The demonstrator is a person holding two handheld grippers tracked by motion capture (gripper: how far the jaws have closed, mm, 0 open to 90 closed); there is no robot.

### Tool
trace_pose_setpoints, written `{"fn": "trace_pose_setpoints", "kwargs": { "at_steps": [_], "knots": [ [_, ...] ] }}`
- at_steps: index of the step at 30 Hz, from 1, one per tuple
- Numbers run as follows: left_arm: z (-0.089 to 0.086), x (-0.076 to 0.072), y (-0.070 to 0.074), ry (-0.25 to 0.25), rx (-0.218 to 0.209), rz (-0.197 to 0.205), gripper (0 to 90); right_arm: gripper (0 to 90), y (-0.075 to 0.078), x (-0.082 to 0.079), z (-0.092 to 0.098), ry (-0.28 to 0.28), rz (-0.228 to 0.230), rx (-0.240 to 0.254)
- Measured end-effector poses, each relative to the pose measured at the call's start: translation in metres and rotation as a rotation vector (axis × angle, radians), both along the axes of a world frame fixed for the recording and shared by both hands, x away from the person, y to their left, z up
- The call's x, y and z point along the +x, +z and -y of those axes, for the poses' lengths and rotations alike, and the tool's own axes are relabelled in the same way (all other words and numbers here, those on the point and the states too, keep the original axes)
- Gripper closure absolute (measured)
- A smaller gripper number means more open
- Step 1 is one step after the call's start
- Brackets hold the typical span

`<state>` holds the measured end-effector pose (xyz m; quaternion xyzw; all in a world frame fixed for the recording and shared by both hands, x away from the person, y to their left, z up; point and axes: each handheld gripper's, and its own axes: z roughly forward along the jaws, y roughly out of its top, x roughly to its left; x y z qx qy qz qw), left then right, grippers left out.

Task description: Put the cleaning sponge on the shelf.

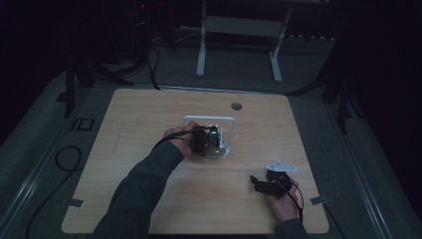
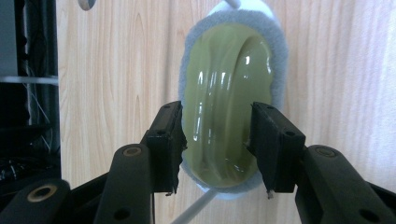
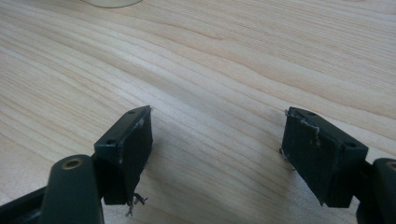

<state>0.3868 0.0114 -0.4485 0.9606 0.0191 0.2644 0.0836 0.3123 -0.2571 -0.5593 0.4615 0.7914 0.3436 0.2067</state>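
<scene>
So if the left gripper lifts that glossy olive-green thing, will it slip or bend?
The olive-green object looks glossy and rounded, so it may slip between the left gripper pads. It appears rigid, probably not floppy. Its grey felt-like rim might add some friction.

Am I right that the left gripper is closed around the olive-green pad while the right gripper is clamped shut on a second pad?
Not quite. The right gripper holds nothing: in the right gripper view its jaws stand wide apart over bare table. The left gripper does sit closed around the olive-green pad, as the left gripper view shows.
</scene>
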Motion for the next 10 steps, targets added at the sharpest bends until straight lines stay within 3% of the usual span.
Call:
{"fn": "trace_pose_setpoints", "kwargs": {
  "at_steps": [2, 7, 10],
  "knots": [
    [0.0, -0.001, 0.002, 0.004, -0.005, -0.003, 55.6, 24.2, 0.0, 0.0, 0.0, 0.0, 0.0, 0.001],
    [-0.004, -0.009, 0.013, 0.001, -0.075, -0.02, 55.6, 24.2, 0.0, 0.0, 0.0, 0.0, 0.0, 0.0],
    [-0.007, -0.015, 0.018, 0.007, -0.094, -0.019, 55.3, 24.2, 0.0, 0.0, 0.0, 0.0, 0.0, 0.0]
  ]
}}
